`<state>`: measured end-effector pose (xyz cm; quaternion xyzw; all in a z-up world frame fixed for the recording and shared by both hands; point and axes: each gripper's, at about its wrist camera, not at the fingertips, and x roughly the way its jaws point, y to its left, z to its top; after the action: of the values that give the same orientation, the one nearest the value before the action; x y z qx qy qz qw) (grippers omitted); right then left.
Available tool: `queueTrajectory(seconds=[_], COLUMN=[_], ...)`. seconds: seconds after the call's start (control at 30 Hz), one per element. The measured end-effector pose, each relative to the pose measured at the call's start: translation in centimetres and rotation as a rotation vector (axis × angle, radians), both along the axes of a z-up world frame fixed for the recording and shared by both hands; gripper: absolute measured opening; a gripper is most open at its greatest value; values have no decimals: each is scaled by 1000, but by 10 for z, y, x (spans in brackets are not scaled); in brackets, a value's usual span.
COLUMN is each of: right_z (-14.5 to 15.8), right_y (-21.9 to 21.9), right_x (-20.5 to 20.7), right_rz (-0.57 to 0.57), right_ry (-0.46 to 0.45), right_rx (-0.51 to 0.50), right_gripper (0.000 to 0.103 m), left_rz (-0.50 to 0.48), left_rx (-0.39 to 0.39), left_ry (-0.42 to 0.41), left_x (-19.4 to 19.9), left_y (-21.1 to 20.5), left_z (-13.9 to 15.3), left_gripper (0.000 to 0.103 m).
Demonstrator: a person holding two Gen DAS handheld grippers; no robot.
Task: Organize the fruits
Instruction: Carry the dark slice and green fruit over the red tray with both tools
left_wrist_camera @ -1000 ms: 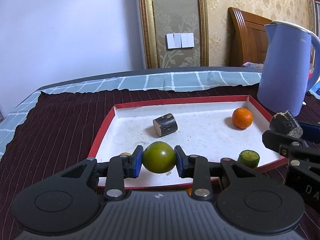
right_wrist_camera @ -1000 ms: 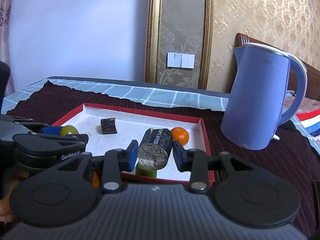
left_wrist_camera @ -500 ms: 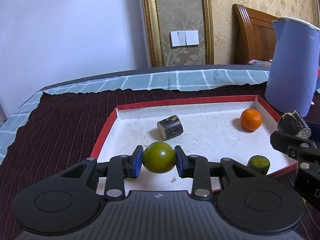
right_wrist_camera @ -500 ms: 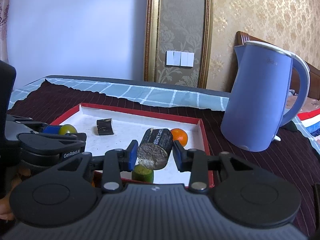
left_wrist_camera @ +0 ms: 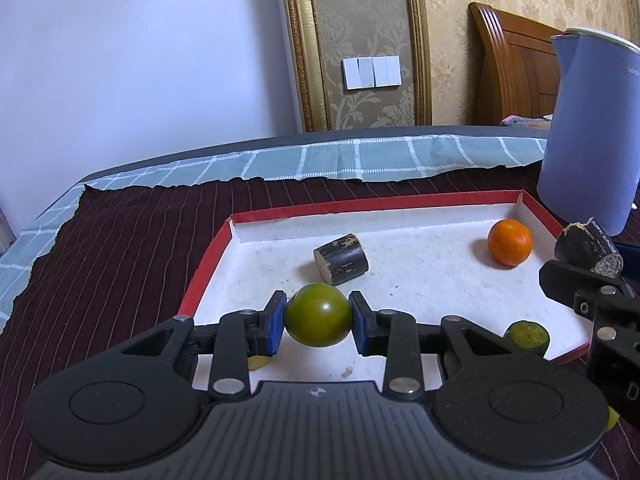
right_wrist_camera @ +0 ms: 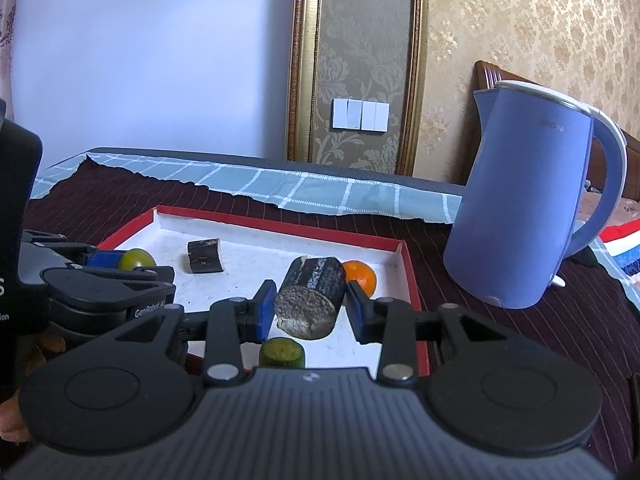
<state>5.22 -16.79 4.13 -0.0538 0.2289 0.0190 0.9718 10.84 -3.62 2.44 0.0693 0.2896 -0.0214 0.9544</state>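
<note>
My left gripper [left_wrist_camera: 317, 322] is shut on a round green fruit [left_wrist_camera: 318, 314], held just above the near left part of the red-rimmed white tray [left_wrist_camera: 400, 203]. My right gripper [right_wrist_camera: 311, 311] is shut on a dark cane piece [right_wrist_camera: 310, 302] over the tray's near right corner; that piece [left_wrist_camera: 586, 249] also shows at the right of the left wrist view. In the tray lie a second dark cane piece [left_wrist_camera: 341, 259], an orange [left_wrist_camera: 509, 242] at the far right, and a small green fruit [left_wrist_camera: 526, 337] near the front rim.
A blue kettle [right_wrist_camera: 528, 196] stands right of the tray on the dark striped cloth [left_wrist_camera: 120, 260]. A checked blue cloth [left_wrist_camera: 360, 158] covers the table's far edge. A small yellowish thing [left_wrist_camera: 258, 361] lies under my left gripper's fingers. A wooden headboard [left_wrist_camera: 512, 68] stands behind.
Both grippers keep their grips and have crept slightly toward the tray. The left wrist view has swung a little left, so the kettle sits nearer its right edge.
</note>
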Motion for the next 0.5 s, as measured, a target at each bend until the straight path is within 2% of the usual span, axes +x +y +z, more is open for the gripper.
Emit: queueTrajectory(seconds=[0.5], right_z=[-3], right_y=[-5], right_x=[15], right_rz=[-10], right_ry=[9], right_rx=[19], right_gripper=[35], left_rz=[8], left_rx=[14], left_ry=[-10], left_x=[13], left_y=[-6], left_z=[-1], left_gripper=[33])
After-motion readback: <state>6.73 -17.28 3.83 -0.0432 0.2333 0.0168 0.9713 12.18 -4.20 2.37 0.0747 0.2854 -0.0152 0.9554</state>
